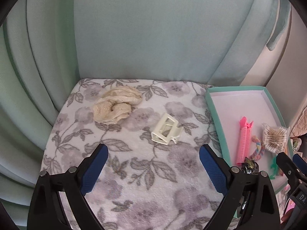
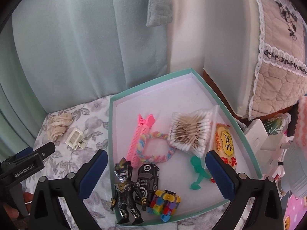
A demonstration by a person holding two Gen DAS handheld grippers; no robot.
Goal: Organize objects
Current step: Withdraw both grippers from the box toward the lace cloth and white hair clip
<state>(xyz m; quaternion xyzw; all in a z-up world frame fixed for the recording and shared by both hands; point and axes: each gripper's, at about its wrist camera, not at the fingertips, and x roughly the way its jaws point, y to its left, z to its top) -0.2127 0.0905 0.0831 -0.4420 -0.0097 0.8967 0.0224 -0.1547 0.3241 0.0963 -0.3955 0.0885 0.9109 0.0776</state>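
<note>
A pale green upholstered chair (image 1: 153, 28) fills the left wrist view, its seat covered by a grey floral blanket (image 1: 134, 172). On the right side of that seat lies a shallow teal-rimmed box (image 2: 226, 103) with a white floor, its near corner reaching the seat's front edge.

Two things lie loose on the blanket, outside the box: a crumpled cream lace scrunchie (image 1: 117, 105) toward the back, and a white claw clip (image 1: 166, 132) nearer the box, on its side — the two are apart.

Inside the box, the bag of cotton swabs (image 2: 190, 132) sits mid-right beside a yellow snack packet (image 2: 226, 145). A pink hair roller clip (image 2: 142, 136) lies along the left, overlapping a pastel braided hair tie (image 2: 157, 149). Nearer the front stand a black-and-gold action figure (image 2: 124, 187), a black toy car (image 2: 148, 180), a multicoloured block cube (image 2: 167, 203) and a translucent green figurine (image 2: 198, 172).

The left gripper (image 1: 153, 170) hovers over the blanket short of the claw clip, fingers spread wide, holding nothing. The right gripper (image 2: 156, 174) hangs over the box's front — fingers likewise wide apart and empty.
</note>
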